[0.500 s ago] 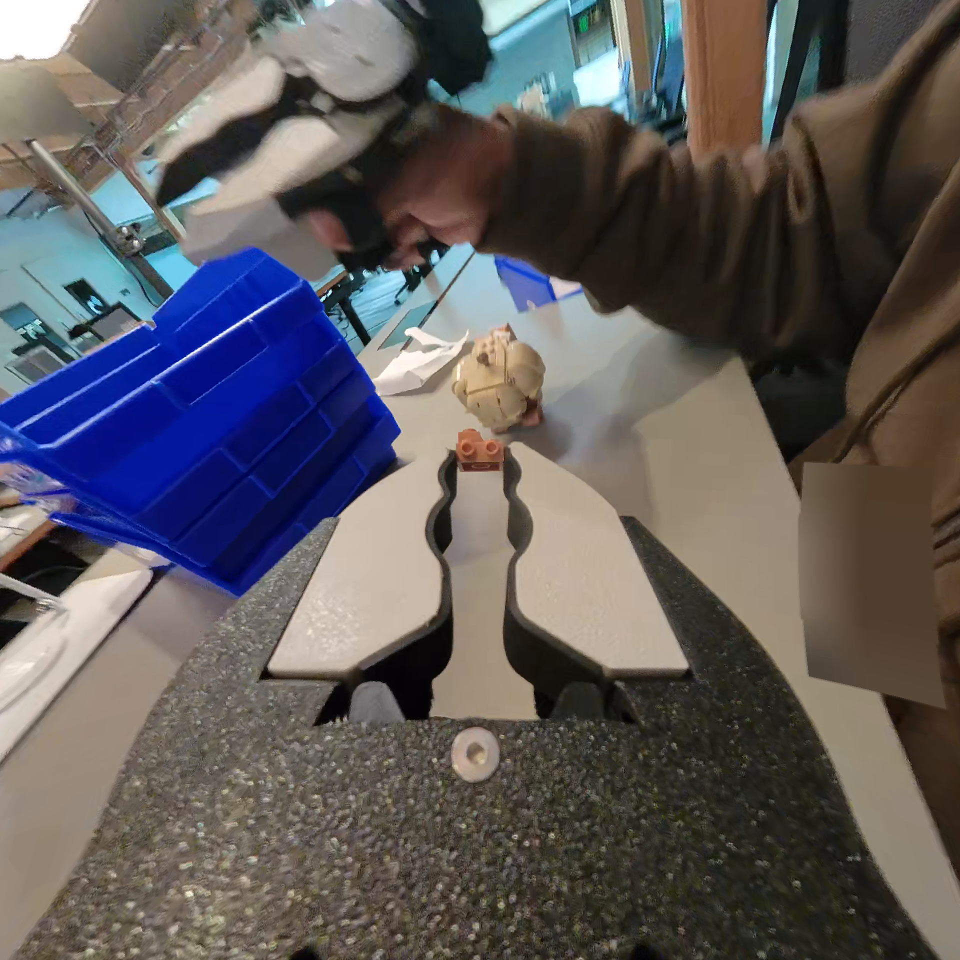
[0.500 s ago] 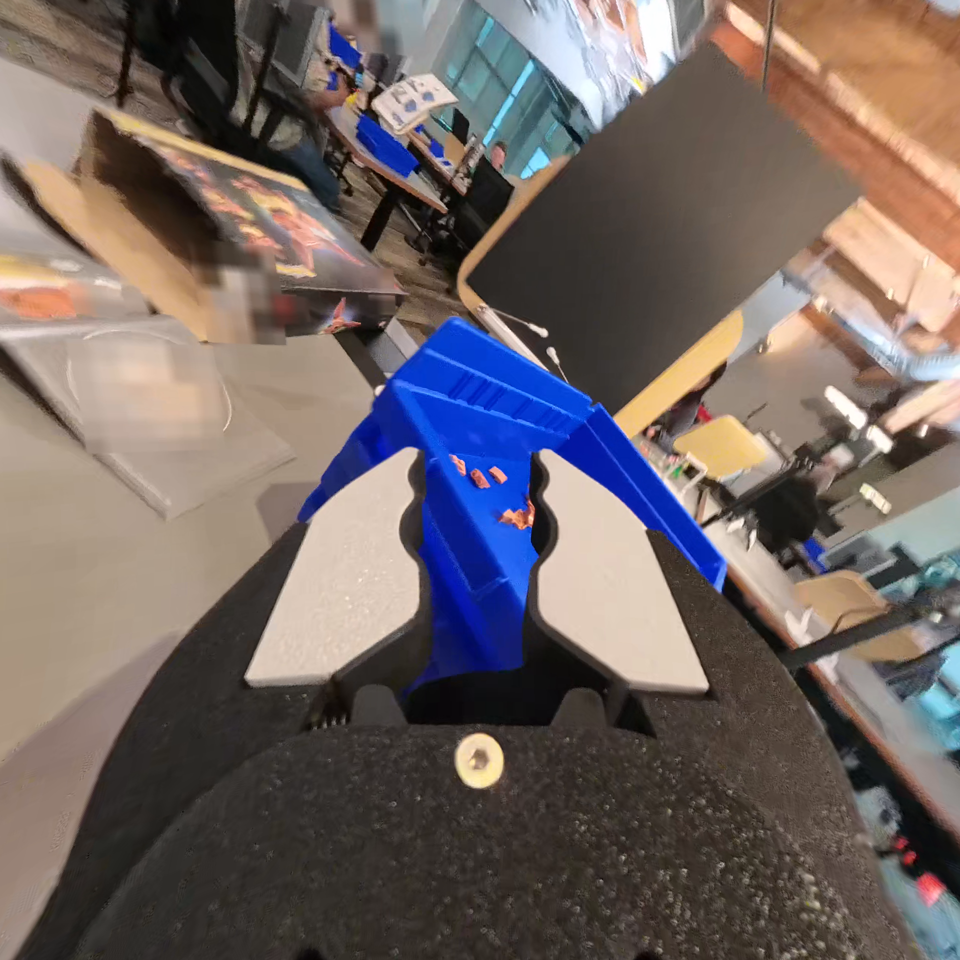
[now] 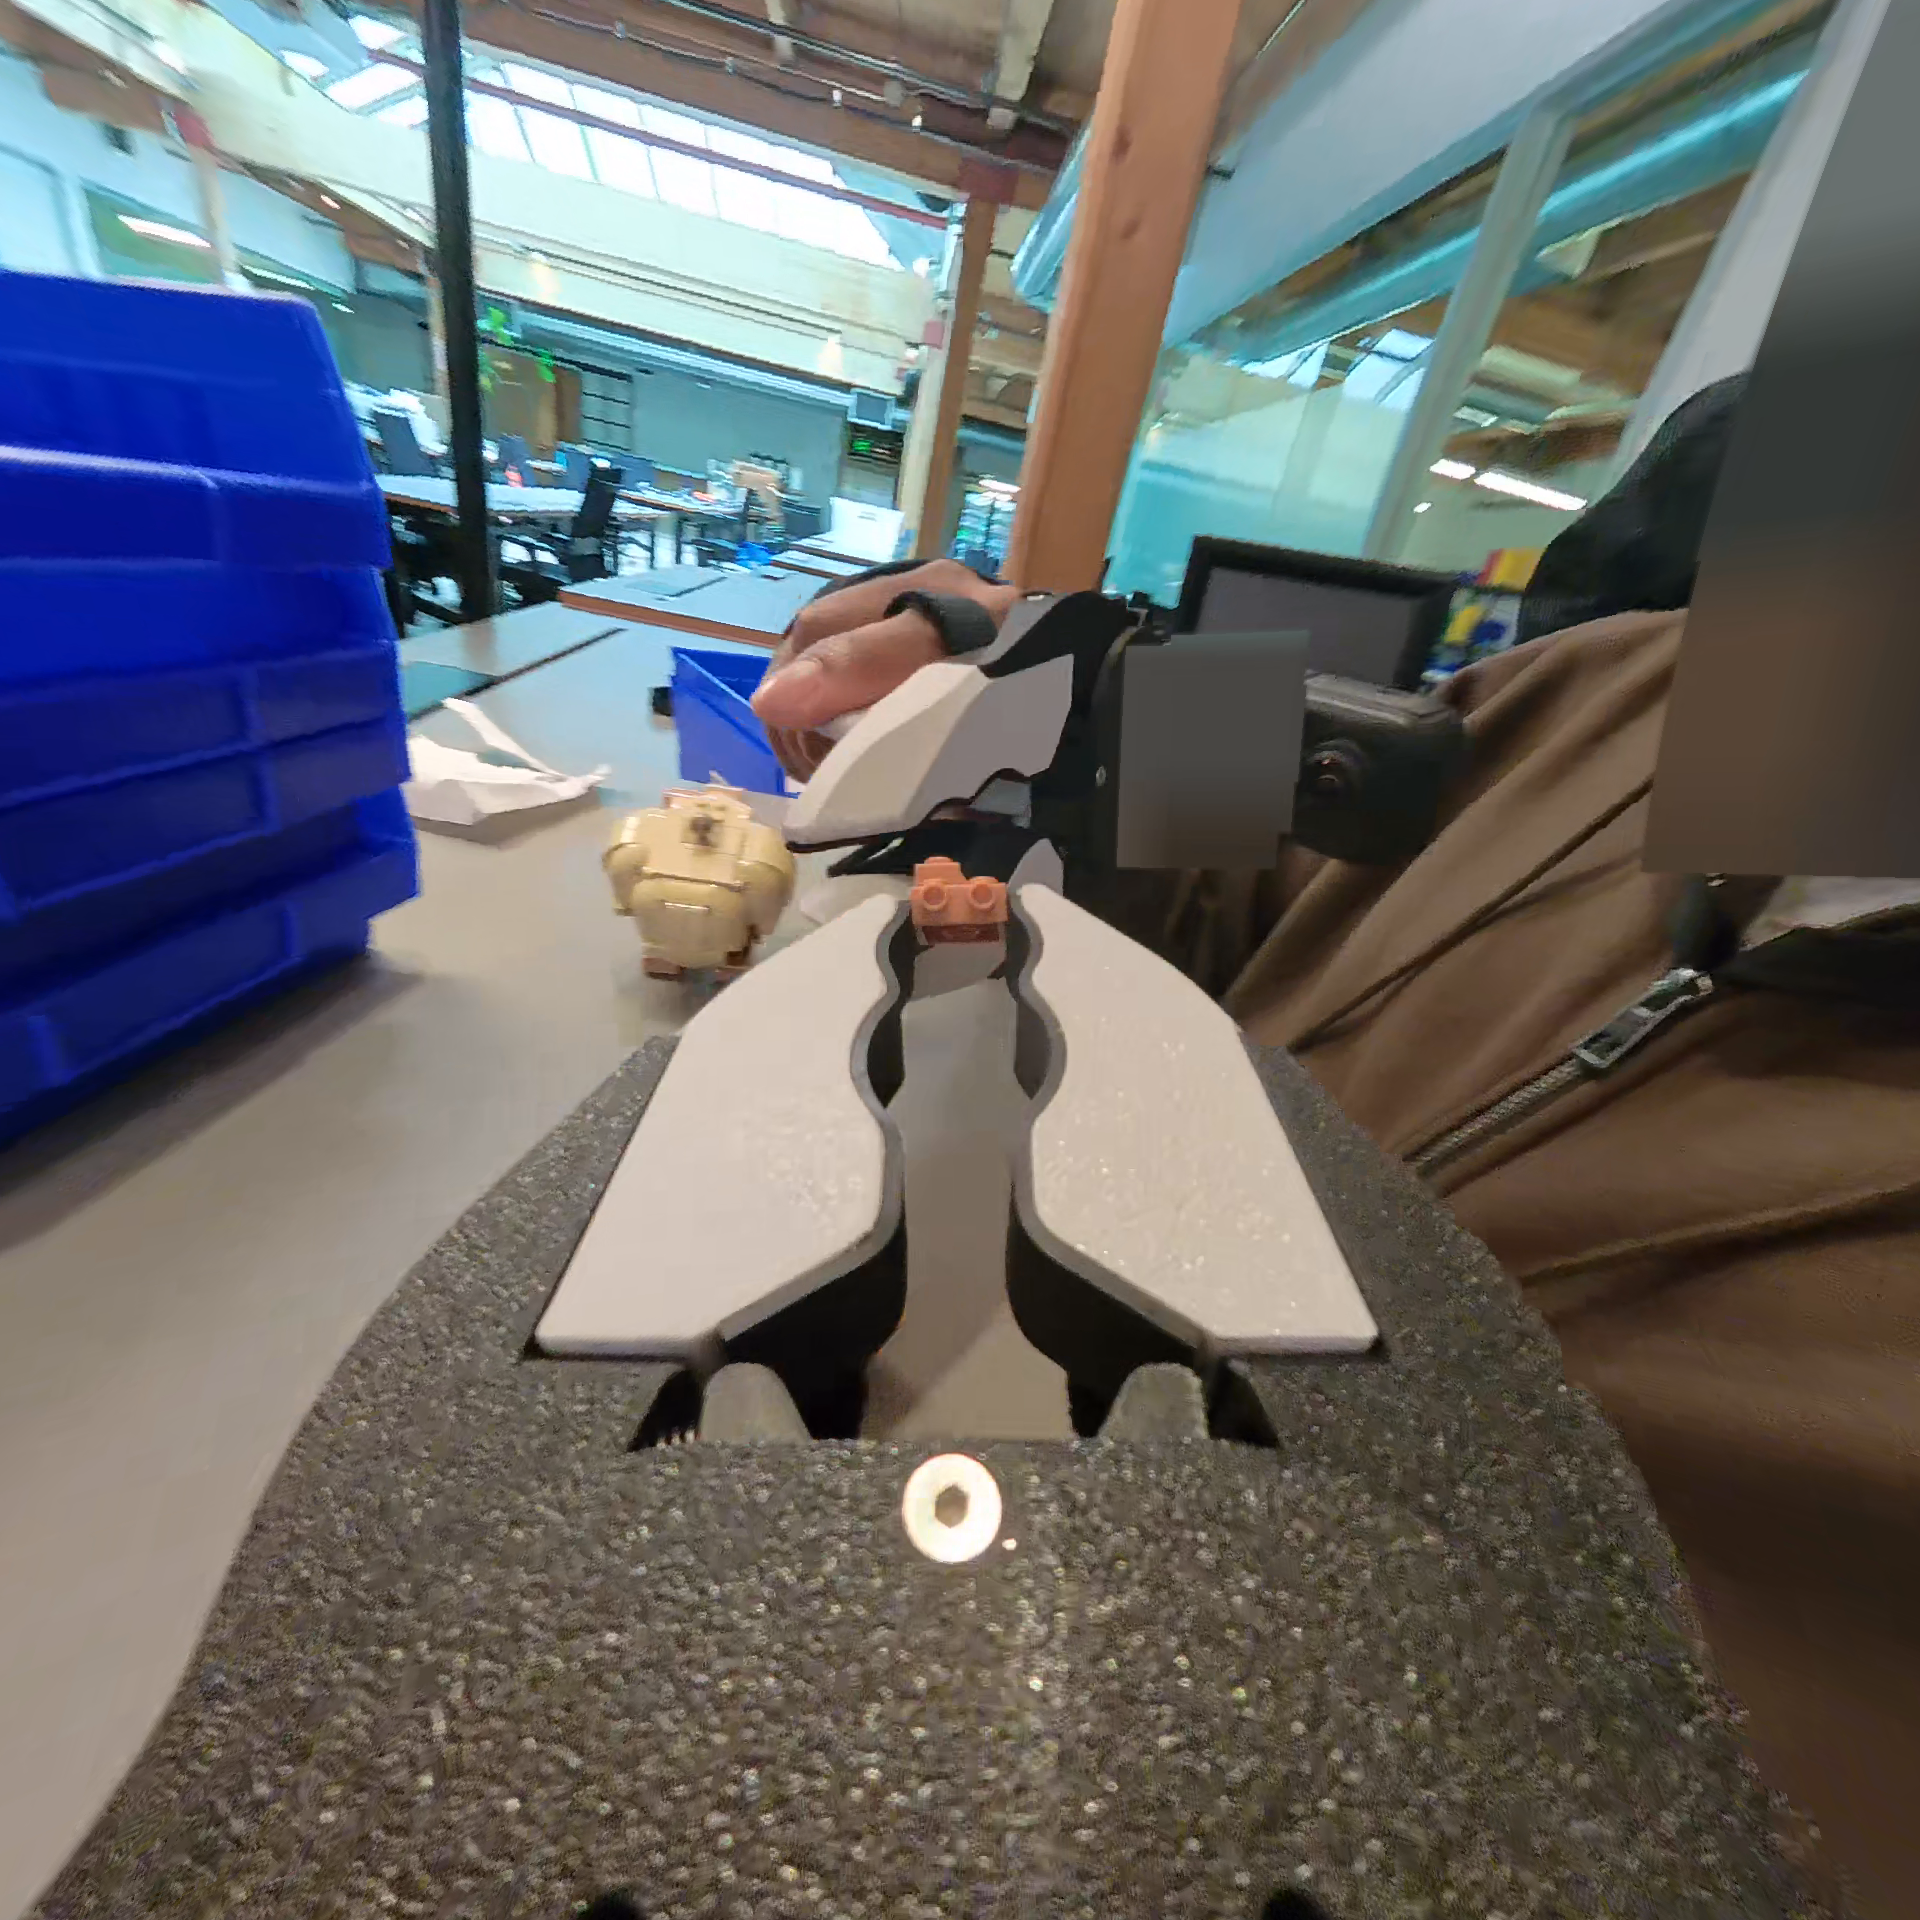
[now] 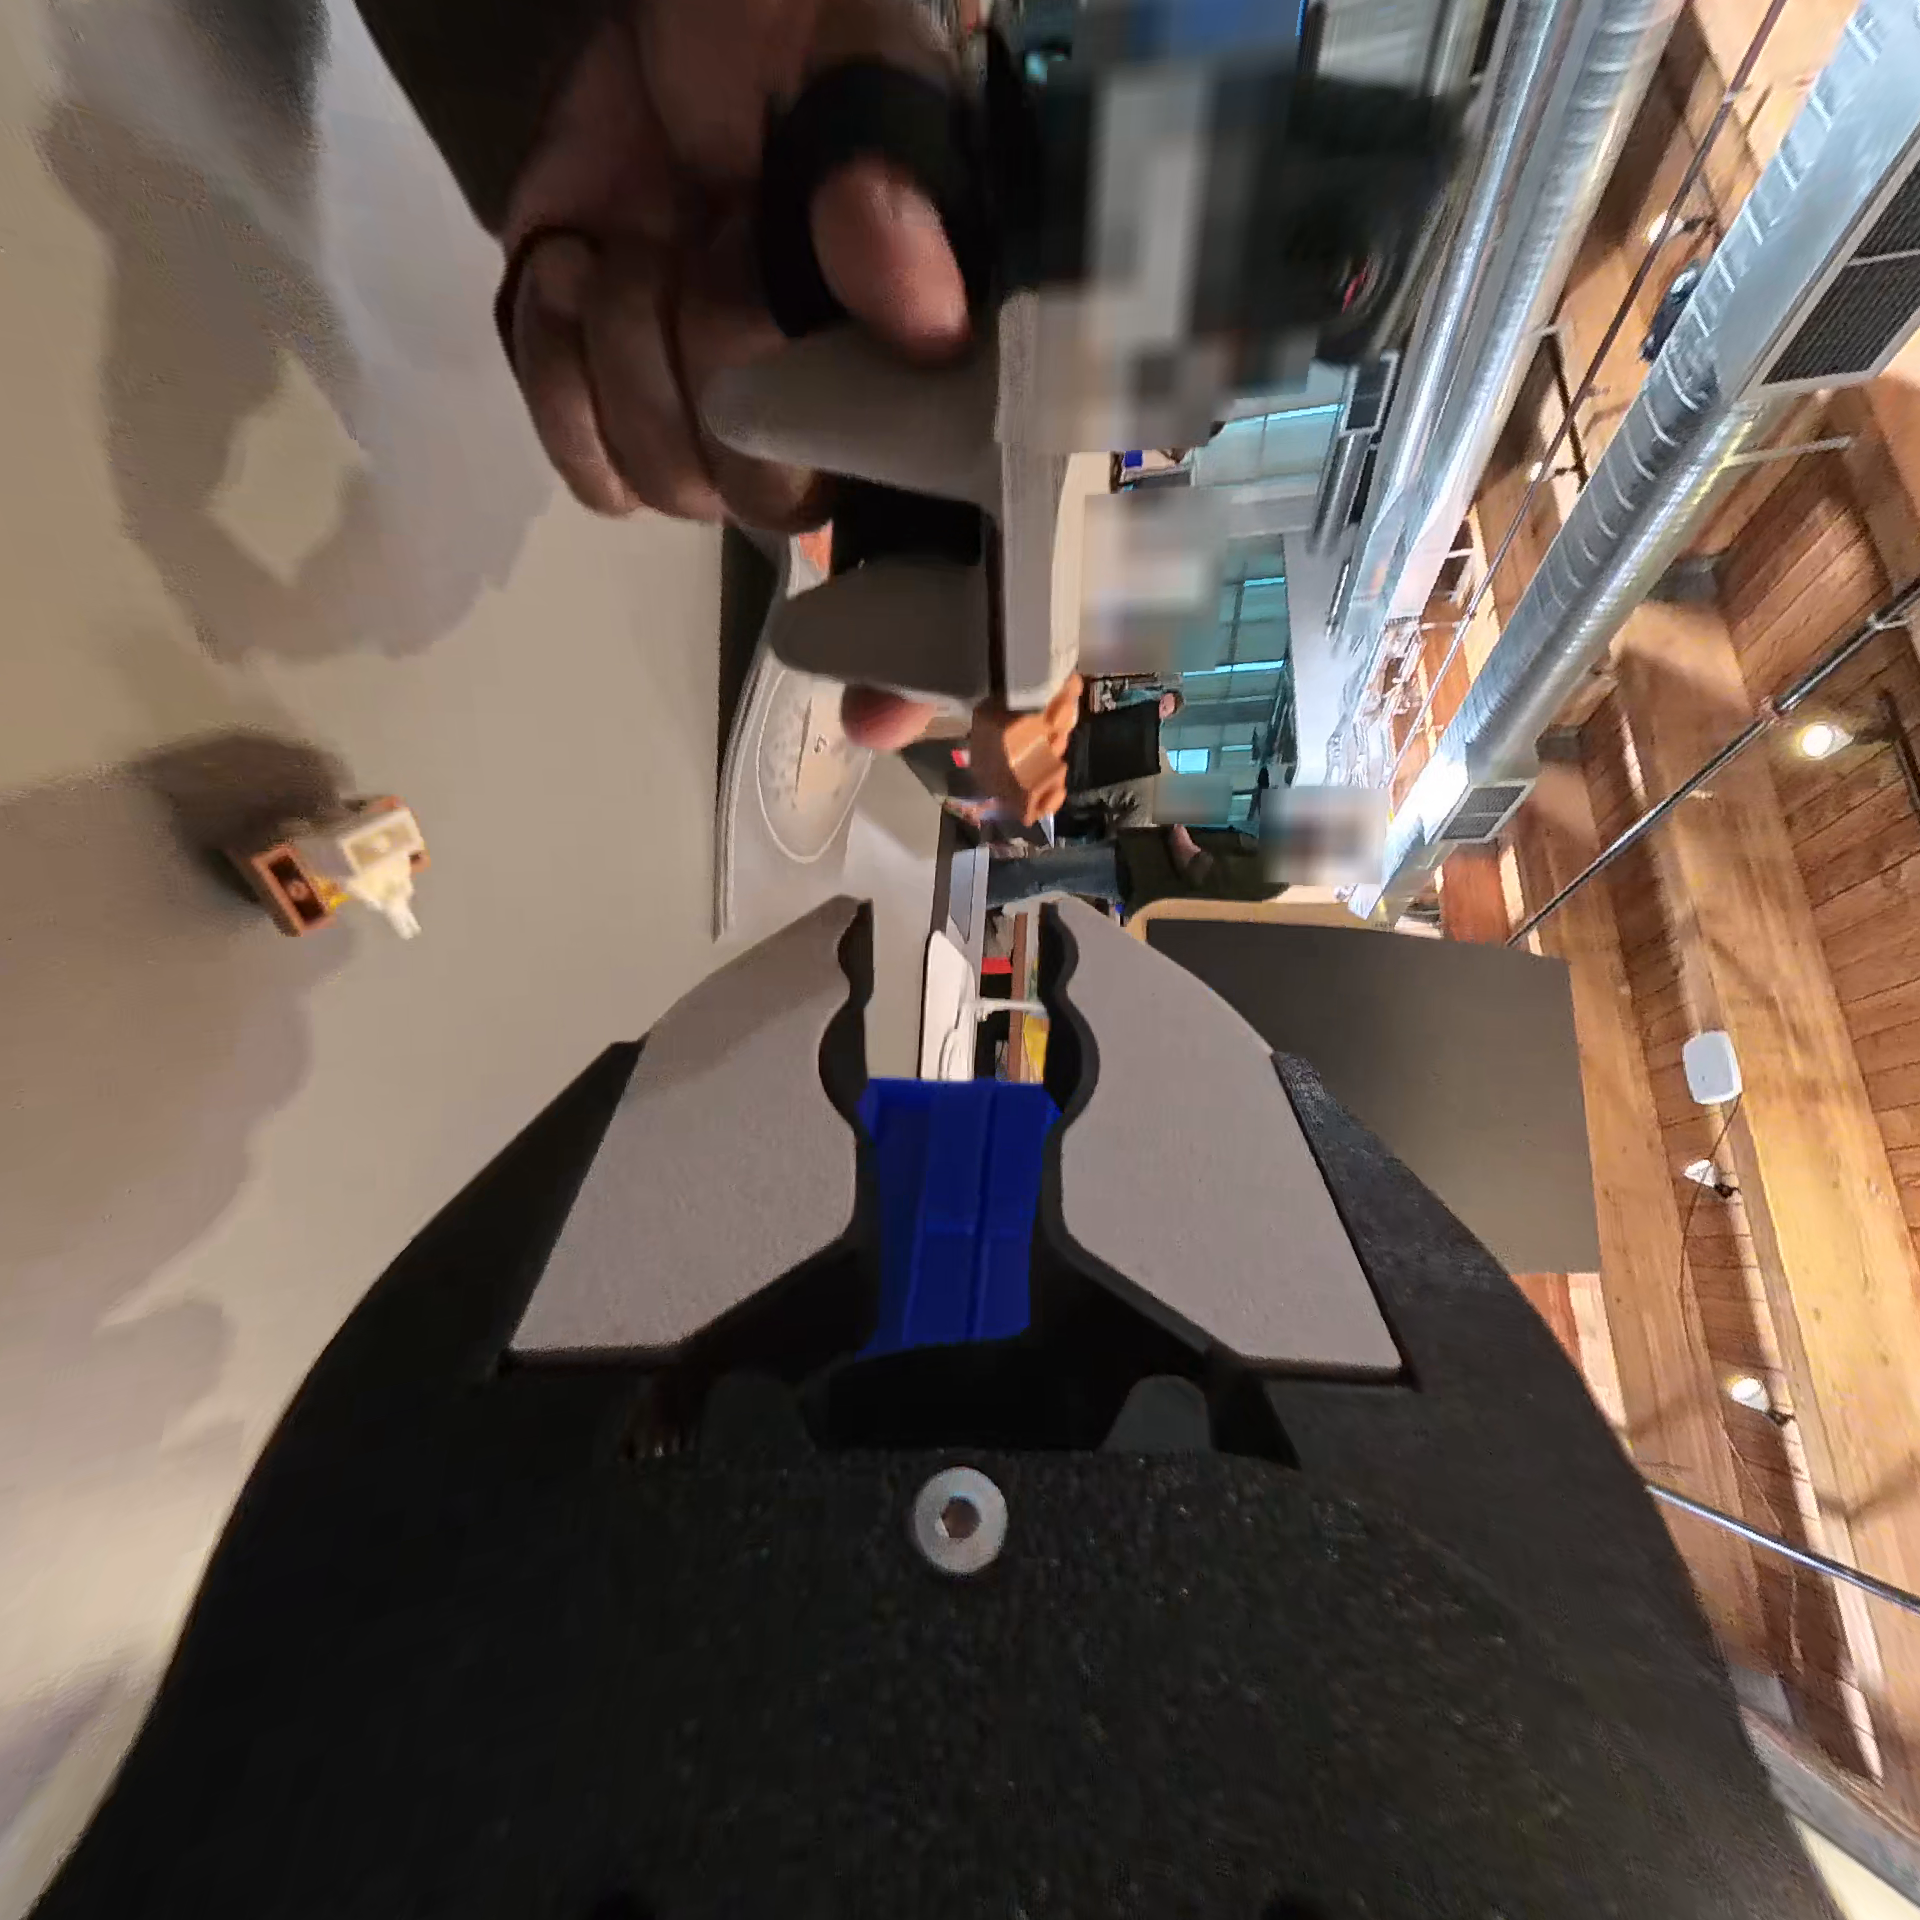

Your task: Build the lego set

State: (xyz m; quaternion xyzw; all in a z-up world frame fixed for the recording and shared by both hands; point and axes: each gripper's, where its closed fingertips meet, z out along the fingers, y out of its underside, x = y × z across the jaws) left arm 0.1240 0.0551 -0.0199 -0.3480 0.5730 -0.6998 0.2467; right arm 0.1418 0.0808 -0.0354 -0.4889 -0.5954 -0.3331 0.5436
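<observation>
My left gripper (image 3: 958, 920) is shut on a small orange-brown Lego brick (image 3: 958, 896), held above the grey table (image 3: 312, 1143). A tan Lego figure (image 3: 698, 883) stands on the table just left of the fingertips. My right gripper (image 4: 956, 925) is open and empty. It faces the left gripper (image 4: 997, 717), whose brick (image 4: 1029, 753) shows just beyond my right fingertips. In the left wrist view the right gripper (image 3: 831, 831) hovers close behind the brick, with a hand on it. A small brown and white Lego assembly (image 4: 332, 862) lies on the table.
A stack of blue bins (image 3: 187, 675) stands at the left, and a small blue bin (image 3: 727, 717) stands farther back. White paper (image 3: 488, 779) lies behind the figure. A person's brown jacket (image 3: 1610, 1091) fills the right side. A booklet (image 4: 800, 779) lies near the table edge. My left and right fingertips are right by each other. Both grippers' tips are roughly 20 cm from the tan Lego figure (image 3: 698, 883).
The right gripper has swung away from the blue bins and come down in front of the left gripper. The left gripper has tilted up, still holding the brick.
</observation>
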